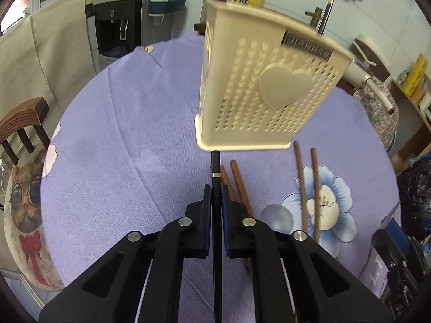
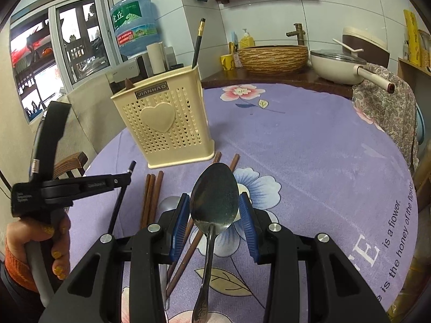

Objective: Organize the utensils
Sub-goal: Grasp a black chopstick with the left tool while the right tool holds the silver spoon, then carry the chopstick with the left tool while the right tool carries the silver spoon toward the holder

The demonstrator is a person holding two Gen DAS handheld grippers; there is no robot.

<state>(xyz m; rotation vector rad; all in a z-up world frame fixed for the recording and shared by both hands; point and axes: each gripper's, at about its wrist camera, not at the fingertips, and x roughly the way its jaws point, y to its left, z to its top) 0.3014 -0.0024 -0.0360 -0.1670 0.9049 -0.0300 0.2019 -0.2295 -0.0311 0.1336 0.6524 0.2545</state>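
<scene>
Beside the cream holder (image 2: 164,123), your left gripper (image 1: 216,196) pinches 1 black chopstick (image 1: 215,167) while your right gripper (image 2: 214,215), jaws spread, cradles a spoon (image 2: 214,202) that could slide out if tilted.

I see a cream plastic utensil holder (image 2: 167,123), matt and perforated with small hearts, standing on a lilac flower-printed tablecloth (image 2: 309,161) with a fine ribbed weave. My right gripper's ribbed blue pads (image 2: 249,226) flank a glossy steel spoon (image 2: 214,204), slightly smudged. Matt brown wooden chopsticks (image 1: 301,183) lie nearby, and my left holds a smooth black chopstick (image 1: 216,188) with a shiny metal band.
</scene>
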